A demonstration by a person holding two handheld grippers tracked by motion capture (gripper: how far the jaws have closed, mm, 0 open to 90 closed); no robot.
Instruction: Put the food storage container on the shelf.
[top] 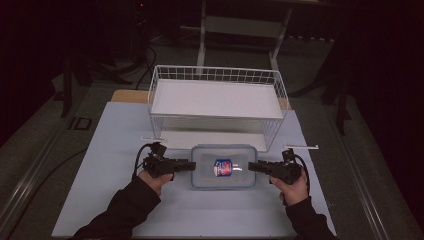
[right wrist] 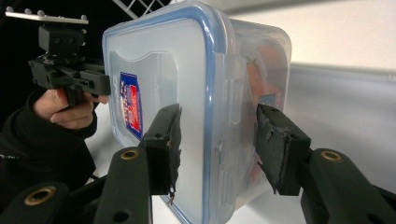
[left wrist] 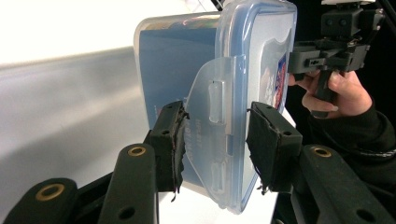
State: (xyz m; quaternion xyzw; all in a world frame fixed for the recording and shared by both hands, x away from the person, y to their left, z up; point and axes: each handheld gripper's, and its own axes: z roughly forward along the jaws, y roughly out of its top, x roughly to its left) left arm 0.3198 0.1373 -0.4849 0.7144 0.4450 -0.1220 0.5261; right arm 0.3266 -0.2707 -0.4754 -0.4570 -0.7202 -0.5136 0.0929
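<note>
Container: a clear plastic food container (top: 223, 166) with a blue-rimmed snap lid is seen at lower centre of the high view, just below the wire basket, held between the two tongs.
Label: a red, white and blue sticker (top: 223, 167) is seen in the middle of the lid.
Contents: something orange is glimpsed through the container wall in the right gripper view; what it is cannot be told.
Left tongs: the left tongs (left wrist: 217, 140) are pinched on the container's short end, the lid's locking flap (left wrist: 212, 116) being caught between the two black pads (left wrist: 170, 140). In the high view they (top: 192, 164) are met at the container's left edge.
Right tongs: the right tongs (right wrist: 217, 144) are set astride the opposite short end, one pad over the lid face, the other against the container's side. In the high view they (top: 251, 166) are met at the container's right edge.
Hands: each gripper is held by a hand (top: 152, 180) in a dark sleeve, entering from the bottom of the frame.
Wire basket: a white wire basket (top: 218, 75) is placed in the upper centre.
Surface: a pale surface (top: 115, 150) is laid under everything.
</note>
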